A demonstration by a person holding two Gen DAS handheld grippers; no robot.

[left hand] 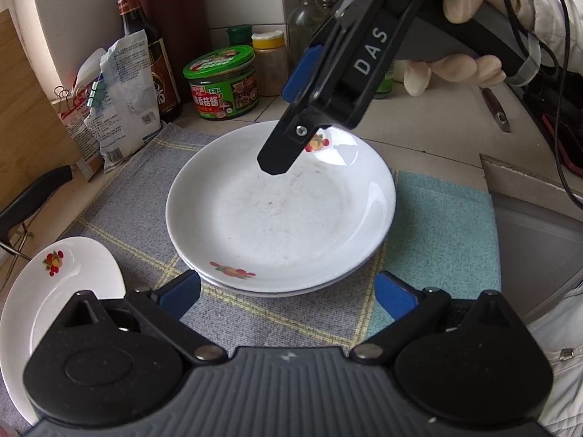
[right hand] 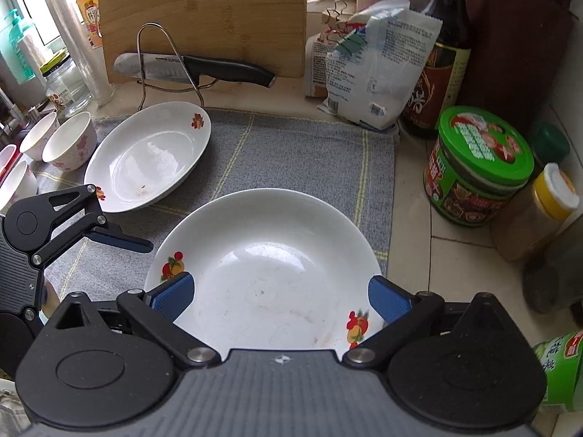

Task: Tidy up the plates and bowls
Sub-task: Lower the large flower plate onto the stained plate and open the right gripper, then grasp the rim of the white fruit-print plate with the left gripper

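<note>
a stack of white plates (left hand: 280, 215) with fruit motifs sits on a grey checked cloth (left hand: 120, 200) near the middle of a crowded kitchen counter, the top plate nested in those beneath it. the right gripper (right hand: 280, 298) hangs over the stack's far rim, jaws spread wide and holding nothing. the left gripper (left hand: 288, 298) waits at the near rim, also open and empty. a single matching plate (right hand: 149, 156) lies apart on the cloth, with small bowls (right hand: 69, 142) beyond it at the cloth's edge. a green-lidded jar (right hand: 477, 167), a sauce bottle (right hand: 441, 54), a bag (right hand: 368, 73) and a knife (right hand: 196, 67) on a rack crowd the wall side. the risk, as judged from here: the glazed plates are slick, so a grip on a rim could slip, and a wide swing could knock over the jars or bottle.
</note>
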